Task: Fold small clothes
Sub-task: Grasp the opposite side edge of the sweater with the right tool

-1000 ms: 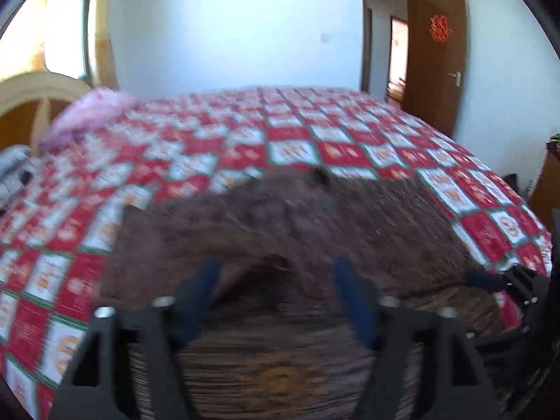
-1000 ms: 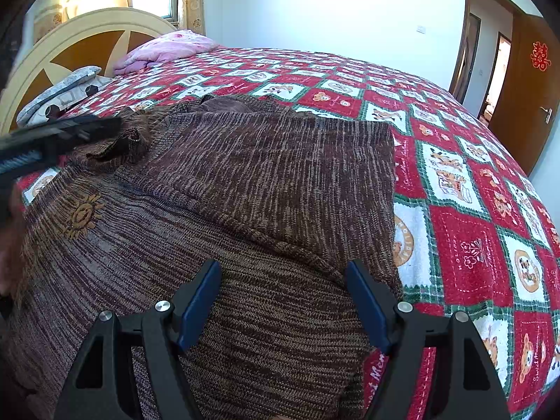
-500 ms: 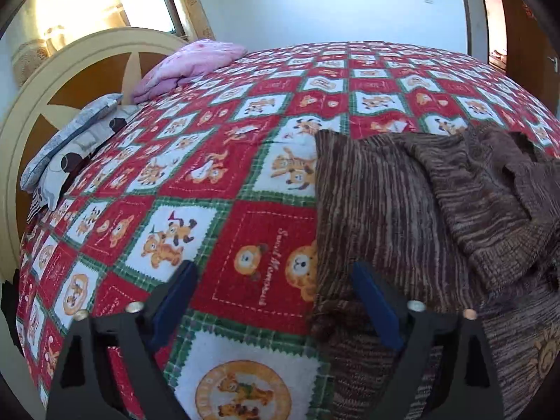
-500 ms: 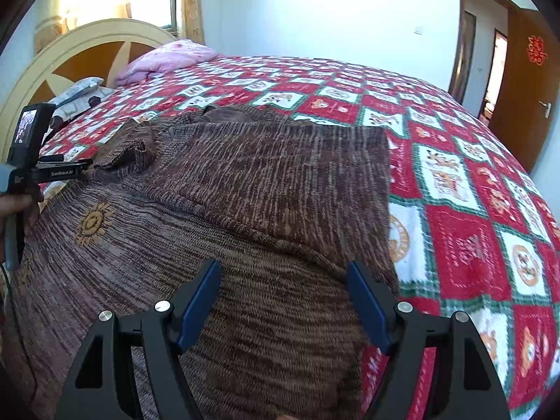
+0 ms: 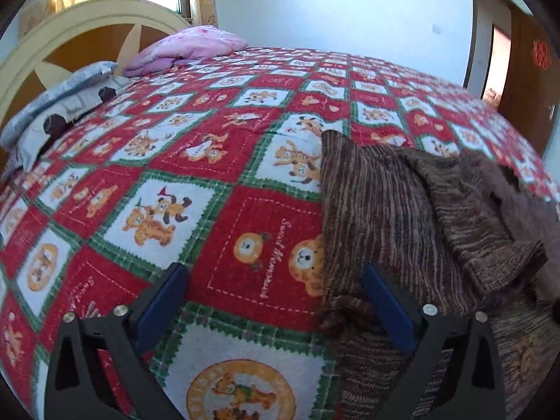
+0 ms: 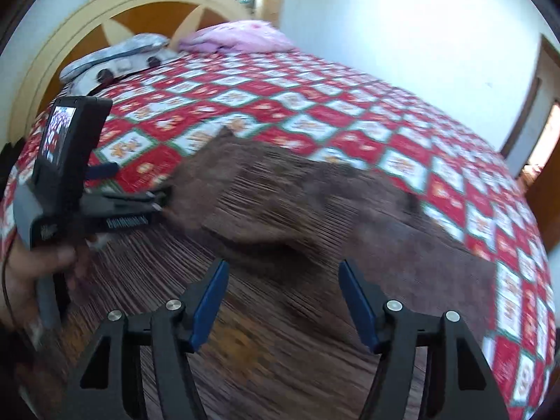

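Brown knit sweater on a quilted bed, two hand-held tongs over it.

Left to right: cream and wood headboard; grey pillow and pink pillow at the bed's head; red, white and green bear-print quilt across the bed. Left tongs: blue-padded fingers spread wide, nothing between them, one finger over bare quilt, the other at the sweater's left edge. Sweater: lies flat on the quilt, a sleeve folded across its body. Right tongs: fingers spread apart, empty, above the sweater, view motion-blurred. Left tongs also appear at that view's left, held in a hand. Wooden door at far right.
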Motion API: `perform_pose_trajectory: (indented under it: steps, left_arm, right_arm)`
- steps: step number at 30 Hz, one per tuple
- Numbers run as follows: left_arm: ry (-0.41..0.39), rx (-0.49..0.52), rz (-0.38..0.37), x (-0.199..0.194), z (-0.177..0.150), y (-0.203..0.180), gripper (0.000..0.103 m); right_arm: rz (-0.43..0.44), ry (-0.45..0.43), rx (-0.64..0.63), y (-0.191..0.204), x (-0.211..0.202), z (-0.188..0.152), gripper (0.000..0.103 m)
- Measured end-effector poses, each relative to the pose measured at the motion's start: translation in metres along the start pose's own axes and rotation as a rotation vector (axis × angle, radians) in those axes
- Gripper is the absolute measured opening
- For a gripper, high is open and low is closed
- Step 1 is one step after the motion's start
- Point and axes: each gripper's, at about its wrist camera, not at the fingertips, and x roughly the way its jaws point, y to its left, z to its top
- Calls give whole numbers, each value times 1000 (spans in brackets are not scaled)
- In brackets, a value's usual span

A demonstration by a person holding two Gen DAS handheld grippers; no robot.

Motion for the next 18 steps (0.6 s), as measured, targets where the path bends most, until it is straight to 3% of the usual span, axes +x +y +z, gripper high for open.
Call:
perform_pose_trajectory:
  steps: [4,5,6,7,9,13,16,18]
  left_arm:
    - [-5,-5,-11,-1,-2,0,103]
    - [-5,-8,-16,-1,-2,1,103]
    - [-6,-11,-22,0,-2,1,103]
    - [-7,-14,-26,-1,-2,2,103]
    - [-11,-20,-34,-1,-3,3,103]
    - [-13,-21,-36,-1,-3,3,103]
    - [-6,-8,-21,0,-3,0,103]
    - [-7,-9,-22,0,-3,1,103]
  right_arm:
    - [11,57,-31,26,36,19,62]
    - [7,80,-34,29,46,20,55]
    - [-1,100,-32,28,54,19,35]
    - [-5,118,-19,23,59,20,27]
    - [-10,106,62,2,60,22,21]
    - [-43,42,293,-65,43,22,20]
    - [-84,69,420,-105,39,9,20]
    - [-56,72,458,-114,38,4,21]
